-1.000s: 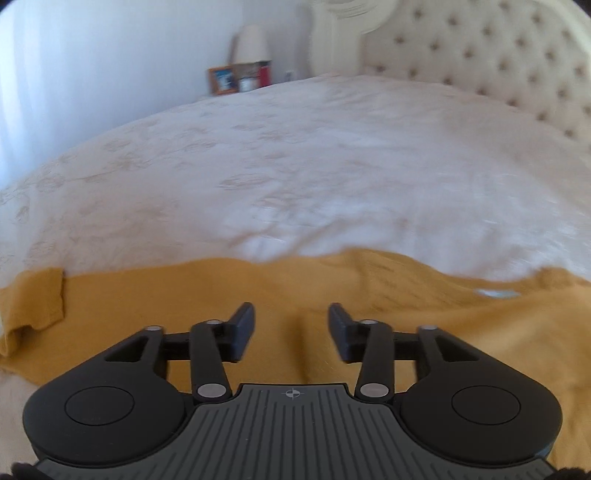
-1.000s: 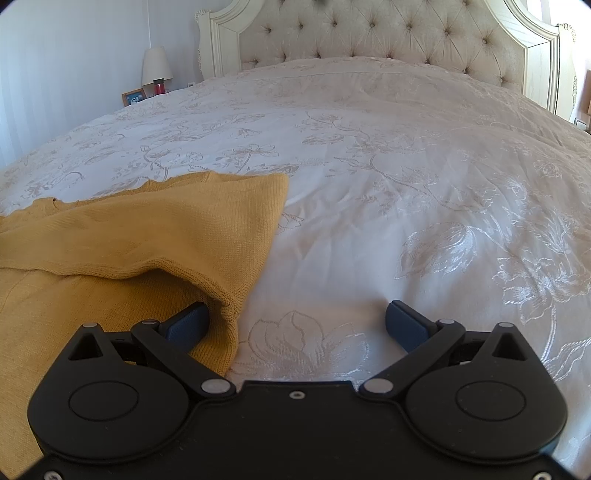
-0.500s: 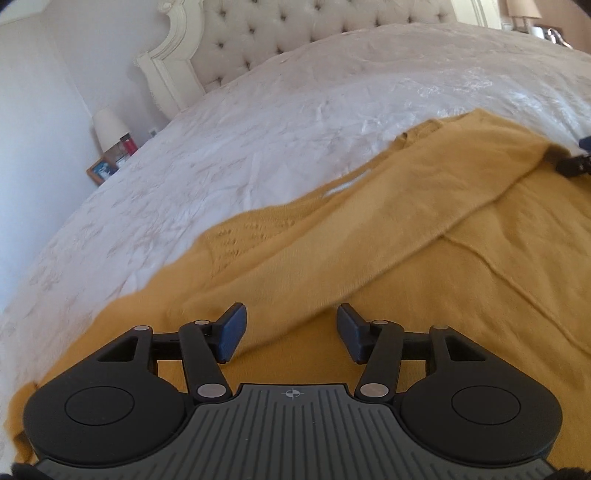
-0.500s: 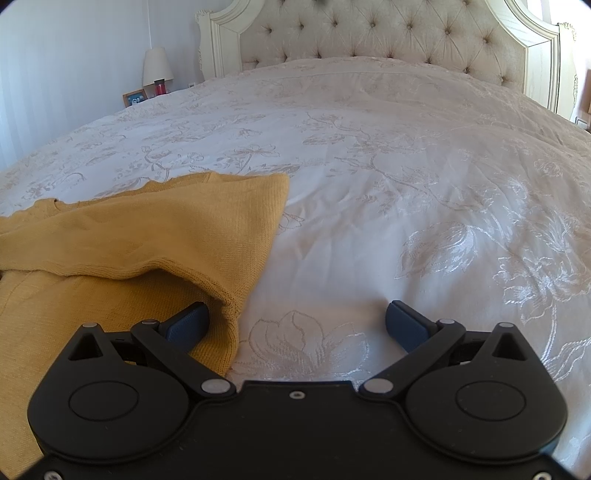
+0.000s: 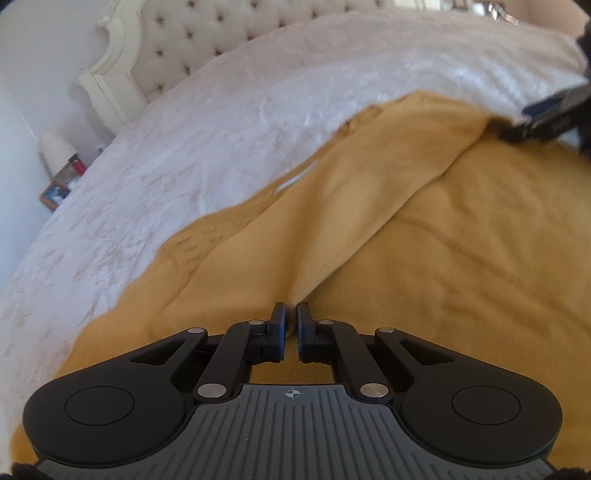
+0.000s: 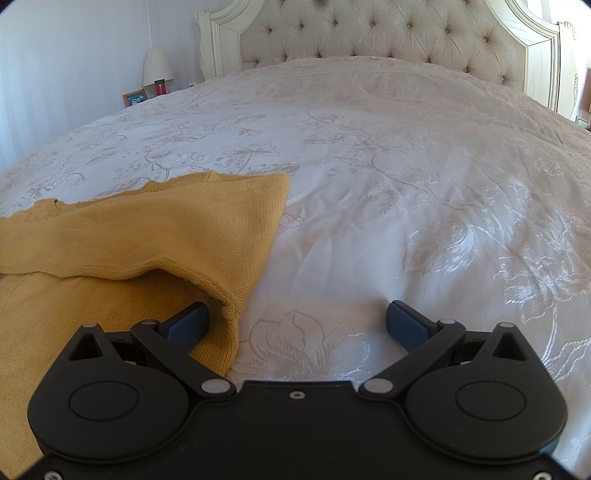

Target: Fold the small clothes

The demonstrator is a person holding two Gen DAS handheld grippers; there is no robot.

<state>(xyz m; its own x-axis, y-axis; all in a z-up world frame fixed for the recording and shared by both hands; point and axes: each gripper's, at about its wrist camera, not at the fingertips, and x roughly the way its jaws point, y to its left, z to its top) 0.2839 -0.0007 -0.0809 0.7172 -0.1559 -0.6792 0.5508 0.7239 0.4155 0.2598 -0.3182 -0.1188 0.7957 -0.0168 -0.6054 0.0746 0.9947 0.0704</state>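
Observation:
A mustard-yellow knit sweater (image 5: 443, 258) lies spread on the white bedspread (image 5: 221, 129), one part folded over its body in a long diagonal crease. My left gripper (image 5: 291, 314) is shut on the near end of that crease, a pinch of fabric between its pads. In the right wrist view the sweater (image 6: 147, 236) fills the left side. My right gripper (image 6: 297, 317) stands wide open, its left finger (image 6: 186, 325) tucked under the sweater's folded edge and its right finger over bare bedspread. The left wrist view shows the right gripper (image 5: 535, 120) at the sweater's far corner.
The floral bedspread (image 6: 369, 184) stretches back to a tufted cream headboard (image 6: 369, 33). A lamp (image 6: 158, 66) and a small photo frame (image 6: 135, 98) stand on a nightstand at the far left. To the right of the sweater there is only bedspread.
My left gripper rolled and moved in over the sweater, then its jaws went from open to shut on the fold. My right gripper has kept still and open.

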